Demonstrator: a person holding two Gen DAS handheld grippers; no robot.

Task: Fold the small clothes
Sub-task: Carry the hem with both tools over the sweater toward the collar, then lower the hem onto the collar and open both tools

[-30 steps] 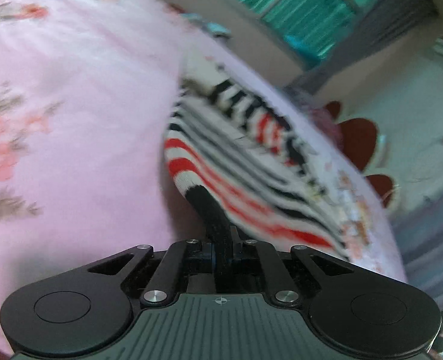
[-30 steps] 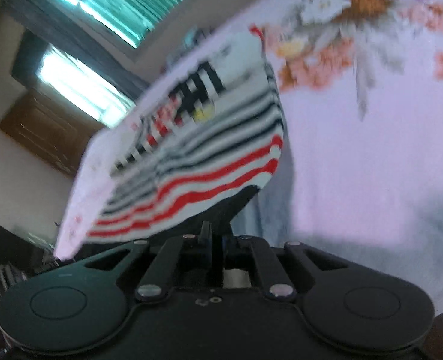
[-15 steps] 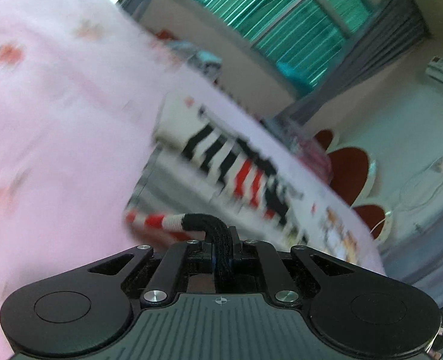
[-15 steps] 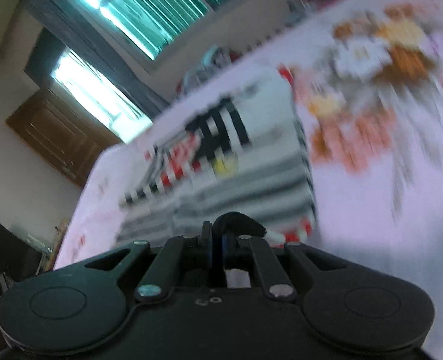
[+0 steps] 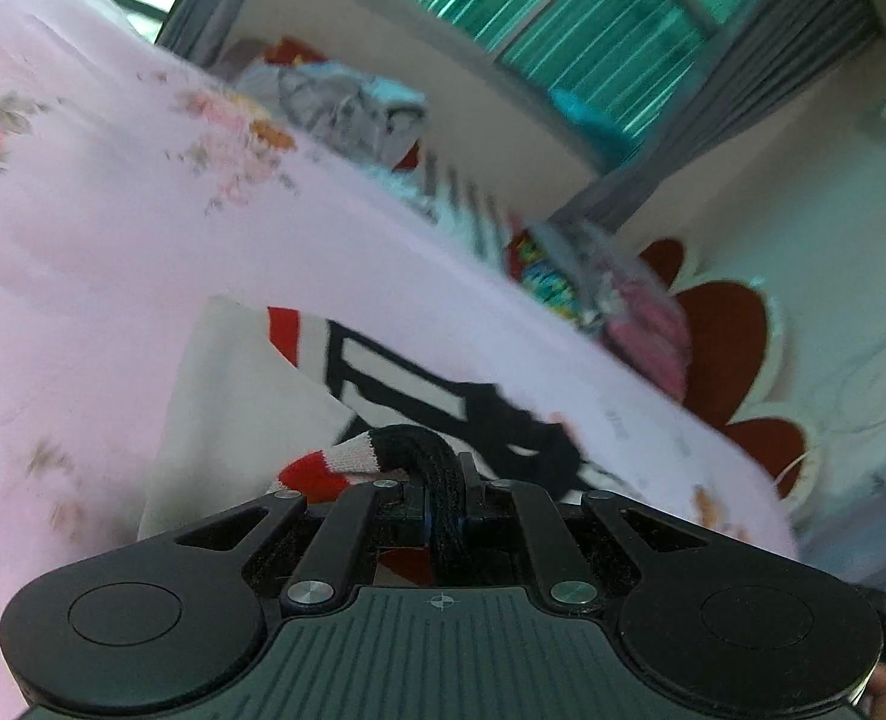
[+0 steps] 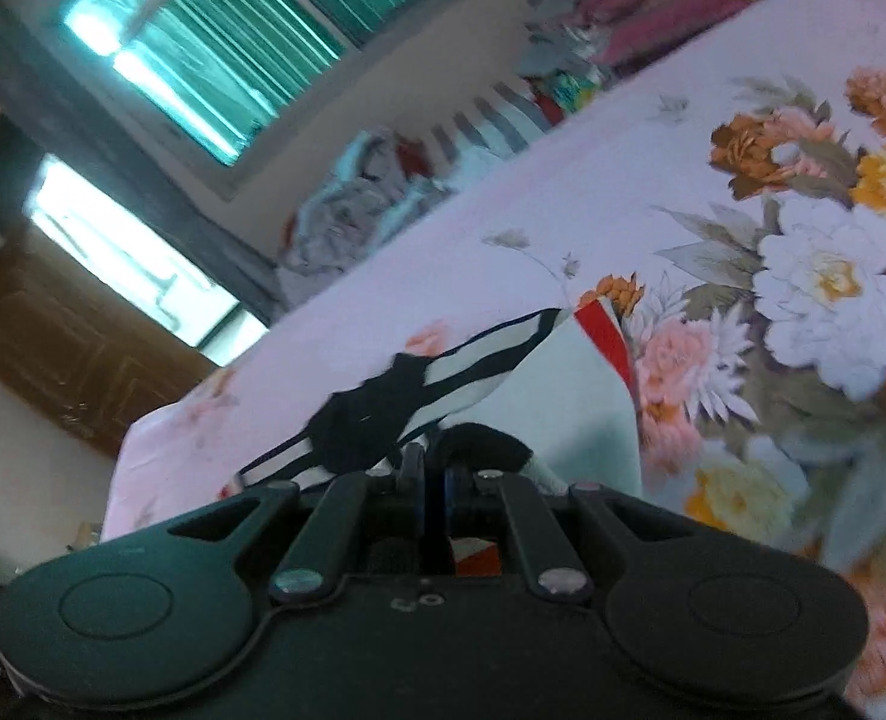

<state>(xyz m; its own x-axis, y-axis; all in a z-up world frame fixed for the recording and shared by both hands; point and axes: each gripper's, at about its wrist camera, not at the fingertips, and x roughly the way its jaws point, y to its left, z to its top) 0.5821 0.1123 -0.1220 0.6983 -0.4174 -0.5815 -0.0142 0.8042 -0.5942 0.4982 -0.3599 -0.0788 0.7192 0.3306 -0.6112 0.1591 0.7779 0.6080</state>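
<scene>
A small knit sweater (image 5: 245, 396), white with red and black stripes and a black pattern, lies on the pink floral bed sheet (image 5: 113, 228). My left gripper (image 5: 443, 486) is shut on its black ribbed hem, which bunches up between the fingers beside a red and white striped bit. My right gripper (image 6: 434, 468) is shut on the other corner of the same black hem. In the right wrist view the sweater (image 6: 569, 396) lies doubled over, its white part and a red band showing just ahead of the fingers.
A heap of loose clothes (image 5: 347, 108) sits at the far edge of the bed, also seen as the heap (image 6: 353, 210) under the window. More folded fabric (image 5: 599, 282) lies further right. A red flower-shaped headboard (image 5: 719, 354) stands beyond.
Both grippers have carried the hem forward over the sweater, away from the near edge. The striped lower part has folded over; only the upper white part and black pattern still show ahead.
</scene>
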